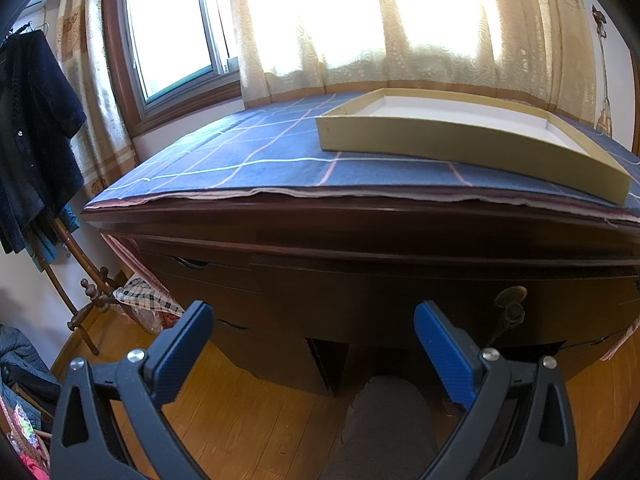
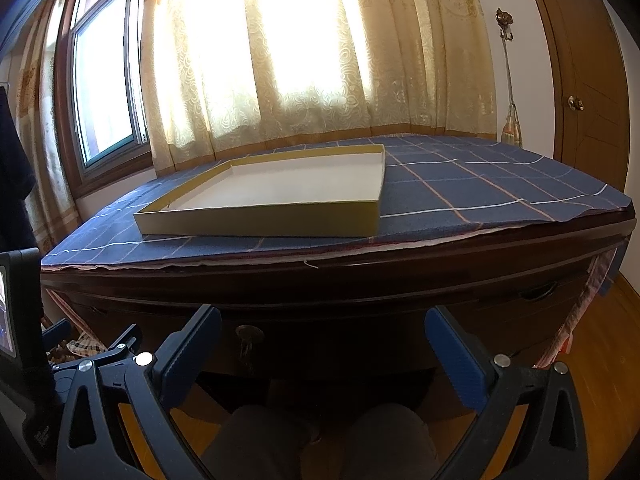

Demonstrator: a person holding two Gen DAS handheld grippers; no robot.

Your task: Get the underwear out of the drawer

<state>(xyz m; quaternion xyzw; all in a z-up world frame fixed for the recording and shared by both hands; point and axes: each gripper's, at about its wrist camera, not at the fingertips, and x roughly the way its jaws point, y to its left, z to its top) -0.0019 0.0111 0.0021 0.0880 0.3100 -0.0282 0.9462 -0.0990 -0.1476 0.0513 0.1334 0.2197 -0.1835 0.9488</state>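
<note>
Both hand-held grippers, left (image 1: 314,350) and right (image 2: 324,354), gape wide, empty. Drawer (image 2: 340,334) shut, underwear unseen. Best grip the keyed pull (image 2: 249,336) squarely, draw straight out.

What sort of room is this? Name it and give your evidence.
Probably a bedroom: a dark wooden desk with closed drawers under a plaid cloth, clothes on a coat rack, and a curtained window.

The dark wooden counter (image 2: 360,276) is covered by a blue checked cloth (image 2: 480,196), on which a shallow open cardboard box (image 2: 256,224) is set.
</note>
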